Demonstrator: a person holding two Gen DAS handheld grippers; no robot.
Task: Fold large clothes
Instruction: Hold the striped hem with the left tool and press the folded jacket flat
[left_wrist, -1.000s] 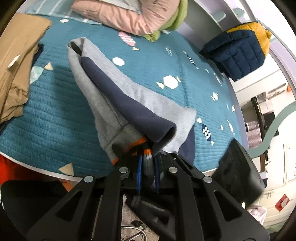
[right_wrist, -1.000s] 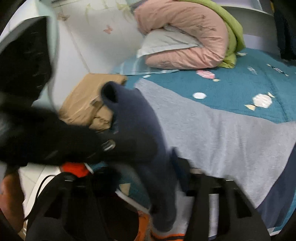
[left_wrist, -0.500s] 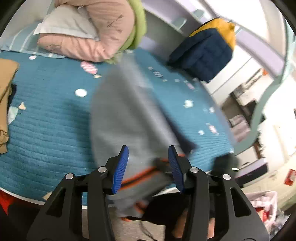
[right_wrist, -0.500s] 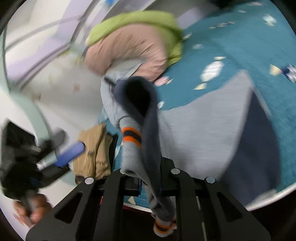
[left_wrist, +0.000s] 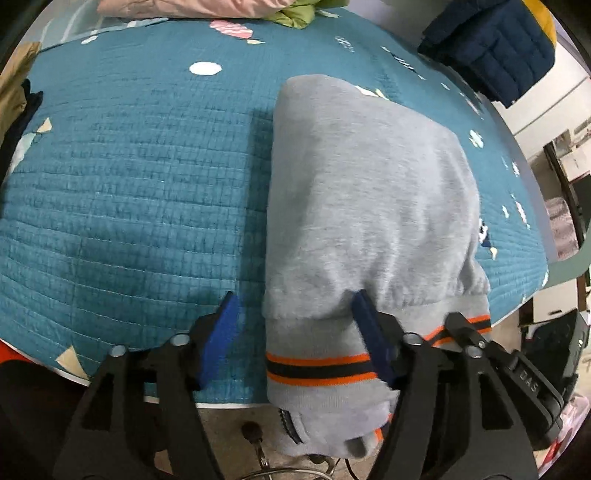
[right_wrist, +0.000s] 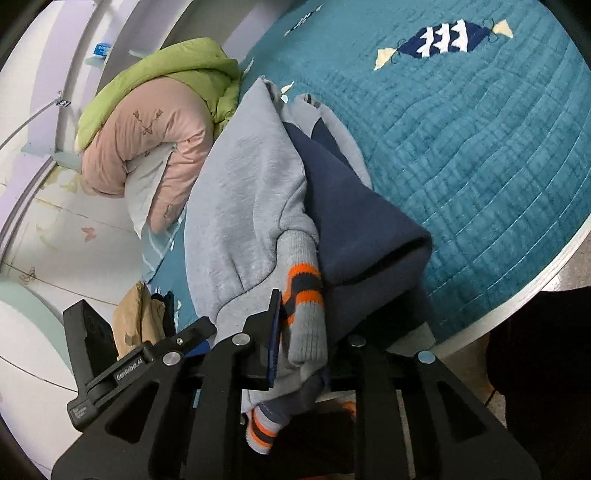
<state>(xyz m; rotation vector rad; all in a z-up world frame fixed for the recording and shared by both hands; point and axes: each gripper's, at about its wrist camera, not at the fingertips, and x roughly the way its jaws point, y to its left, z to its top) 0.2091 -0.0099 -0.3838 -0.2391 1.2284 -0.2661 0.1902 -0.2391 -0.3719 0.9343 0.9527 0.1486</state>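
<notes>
A grey and navy sweatshirt with orange-striped ribbing lies folded on the teal quilt, its hem hanging over the near bed edge. My left gripper is open; its right finger touches the hem, its left finger is over bare quilt. In the right wrist view the sweatshirt is bunched, navy part on the right. My right gripper is shut on the sweatshirt's striped cuff and folds at the bed edge. The other gripper's body shows at lower left.
A pink and green duvet is rolled at the head of the bed. A navy and yellow puffer jacket sits at the far right. Tan folded clothing lies at the left bed edge. The floor is below.
My left gripper let go of the sweatshirt and opened. The sweatshirt was folded over and now lies as a compact grey block. My right gripper still holds the cuff.
</notes>
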